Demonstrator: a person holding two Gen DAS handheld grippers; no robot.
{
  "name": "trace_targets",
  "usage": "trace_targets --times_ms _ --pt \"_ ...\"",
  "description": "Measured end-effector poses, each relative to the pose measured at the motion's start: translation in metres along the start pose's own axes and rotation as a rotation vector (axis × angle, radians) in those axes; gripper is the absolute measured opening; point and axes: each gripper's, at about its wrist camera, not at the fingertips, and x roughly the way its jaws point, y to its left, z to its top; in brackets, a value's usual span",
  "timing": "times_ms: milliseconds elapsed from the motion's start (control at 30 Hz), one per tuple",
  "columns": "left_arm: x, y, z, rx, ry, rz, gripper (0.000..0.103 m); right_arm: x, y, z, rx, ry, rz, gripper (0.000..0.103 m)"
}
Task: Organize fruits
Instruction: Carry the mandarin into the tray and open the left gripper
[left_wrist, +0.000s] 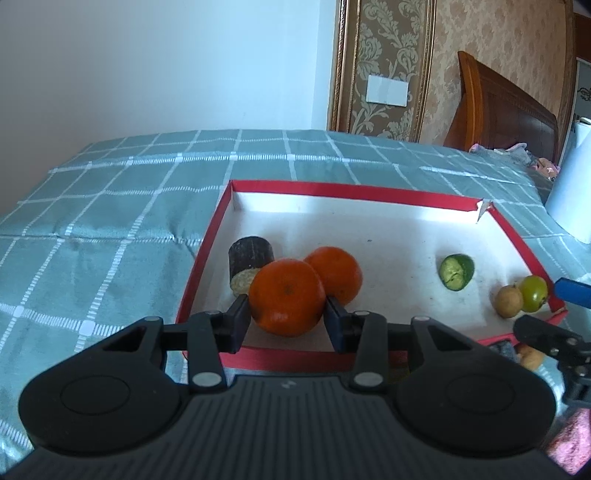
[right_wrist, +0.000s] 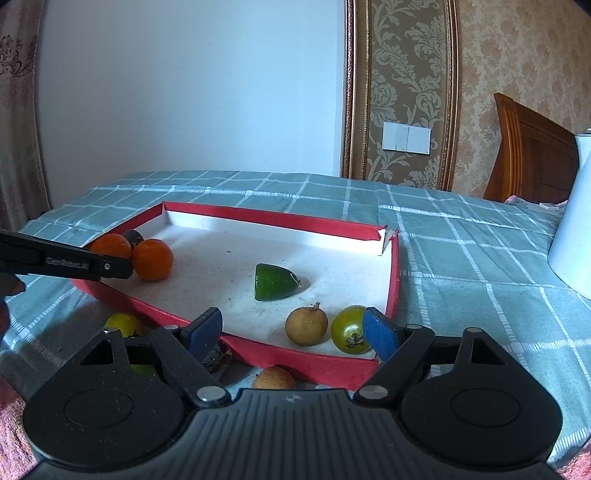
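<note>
A red-rimmed tray (left_wrist: 332, 192) with a white floor lies on the bed. My left gripper (left_wrist: 287, 317) is shut on an orange (left_wrist: 286, 295) over the tray's near left corner. A second orange (left_wrist: 338, 273) and a dark cylinder piece (left_wrist: 249, 254) sit just behind it. A cut green fruit (right_wrist: 273, 282), a brown longan (right_wrist: 306, 325) and a green tomato (right_wrist: 349, 328) lie in the tray. My right gripper (right_wrist: 293, 330) is open at the tray's near right edge, its right pad beside the tomato.
Outside the tray's near edge lie a yellow-green fruit (right_wrist: 123, 324), another longan (right_wrist: 274, 378) and a dark scrap (right_wrist: 218, 360). A white roll (right_wrist: 574, 229) stands at the right. The teal checked bedspread (left_wrist: 110, 221) stretches left and behind. A wooden headboard (left_wrist: 506, 110) is at the far right.
</note>
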Motion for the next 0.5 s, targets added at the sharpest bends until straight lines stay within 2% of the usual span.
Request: trace_targets --times_ms 367,500 --pt "0.02 0.007 0.004 -0.011 0.013 0.001 0.041 0.001 0.002 -0.001 -0.006 0.01 0.011 0.083" --pt "0.019 0.005 0.003 0.008 0.005 0.019 0.047 0.001 0.001 -0.001 -0.008 0.01 0.01 0.083"
